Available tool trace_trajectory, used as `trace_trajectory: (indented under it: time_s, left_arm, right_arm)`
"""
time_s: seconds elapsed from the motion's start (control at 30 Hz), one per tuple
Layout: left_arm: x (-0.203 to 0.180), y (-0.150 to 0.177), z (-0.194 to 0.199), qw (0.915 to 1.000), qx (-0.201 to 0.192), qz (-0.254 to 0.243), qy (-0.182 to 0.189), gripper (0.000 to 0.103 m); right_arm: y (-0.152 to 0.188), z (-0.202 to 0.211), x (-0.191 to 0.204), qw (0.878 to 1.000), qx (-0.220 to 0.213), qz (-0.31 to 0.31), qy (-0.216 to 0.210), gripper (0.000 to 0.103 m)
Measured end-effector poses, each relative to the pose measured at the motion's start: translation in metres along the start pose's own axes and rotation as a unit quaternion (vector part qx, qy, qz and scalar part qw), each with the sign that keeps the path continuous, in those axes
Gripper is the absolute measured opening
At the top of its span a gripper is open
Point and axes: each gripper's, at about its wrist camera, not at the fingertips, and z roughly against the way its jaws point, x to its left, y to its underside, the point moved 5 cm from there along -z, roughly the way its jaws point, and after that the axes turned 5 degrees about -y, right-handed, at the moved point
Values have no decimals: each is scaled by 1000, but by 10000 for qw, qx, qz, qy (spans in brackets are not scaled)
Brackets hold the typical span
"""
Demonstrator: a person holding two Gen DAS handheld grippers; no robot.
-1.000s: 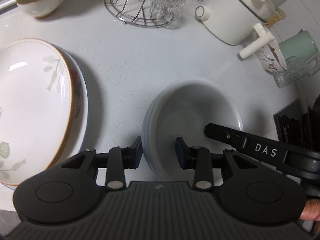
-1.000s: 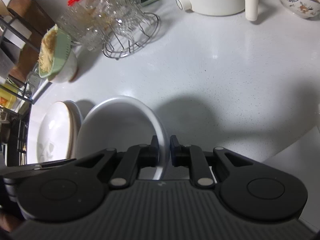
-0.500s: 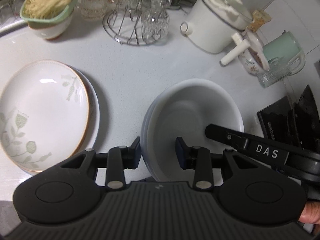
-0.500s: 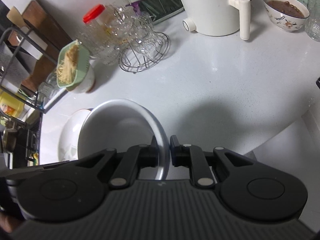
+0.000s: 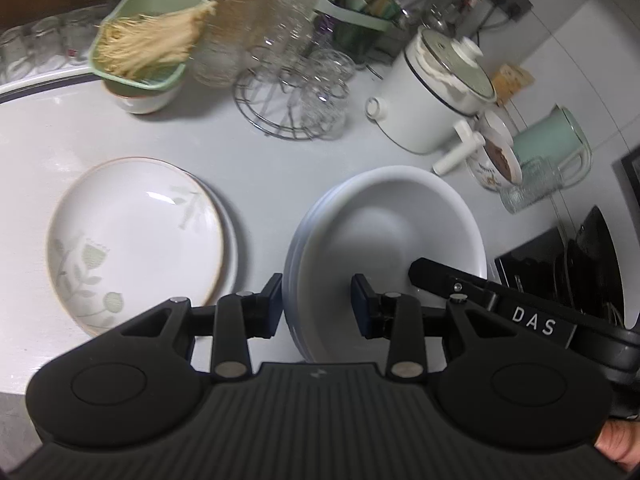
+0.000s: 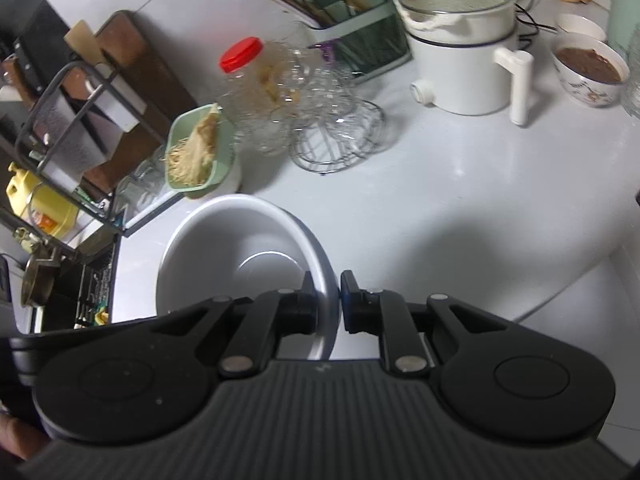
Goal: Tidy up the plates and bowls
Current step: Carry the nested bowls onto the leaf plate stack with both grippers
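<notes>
A stack of white bowls (image 5: 384,224) hangs above the white counter (image 5: 272,168), held from two sides. My left gripper (image 5: 317,300) is shut on the stack's near wall, one pad outside and one inside. My right gripper (image 6: 329,296) is shut on the opposite rim of the bowls (image 6: 240,248); one of its fingers (image 5: 432,276) reaches into the top bowl from the right. A floral plate with a brown rim (image 5: 136,240) lies on a plain white plate on the counter, left of the bowls. In the right wrist view the plates are hidden.
Along the back stand a green strainer of noodles (image 5: 148,48) on a bowl, a wire rack of glasses (image 5: 296,96), a white electric pot (image 5: 436,100), a bowl of brown food (image 5: 500,160) and a green jug (image 5: 556,144). Black items (image 5: 592,264) sit at the right.
Both grippers have risen with the bowl stack still in their grip. The counter and the plates now look smaller and farther below, and more of the back row shows.
</notes>
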Motion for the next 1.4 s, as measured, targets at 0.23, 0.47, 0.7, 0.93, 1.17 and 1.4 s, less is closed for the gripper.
trace_trajectory:
  time_s: [0.23,0.47,0.7,0.93,1.17,1.4]
  left_arm:
    - [43,-1,22,9991,-230,305,-188,40]
    - [91,6,37,9958,-333,764,-390,40]
    - [120,8,24,9922,-273,1075,-574,40]
    - [137,-5,-12,9901,-133,1202,-705,40]
    - [147,-12,-48,9901,-64,1125,-834,42]
    - [164,-8,-76,9891,56,1221,-816,42]
  right_arm:
    - [3,-16,41,9991,79,341,-245,16]
    - [12,-40,87,9950,337,794,-506,16]
    - [18,-73,102,9919,730,868,-564,16]
    - [17,-114,97,9901,1039,806,-485,16]
    - [14,-149,85,9890,1192,772,-409,16]
    - [21,-178,82,9857,1361,929,-344,16]
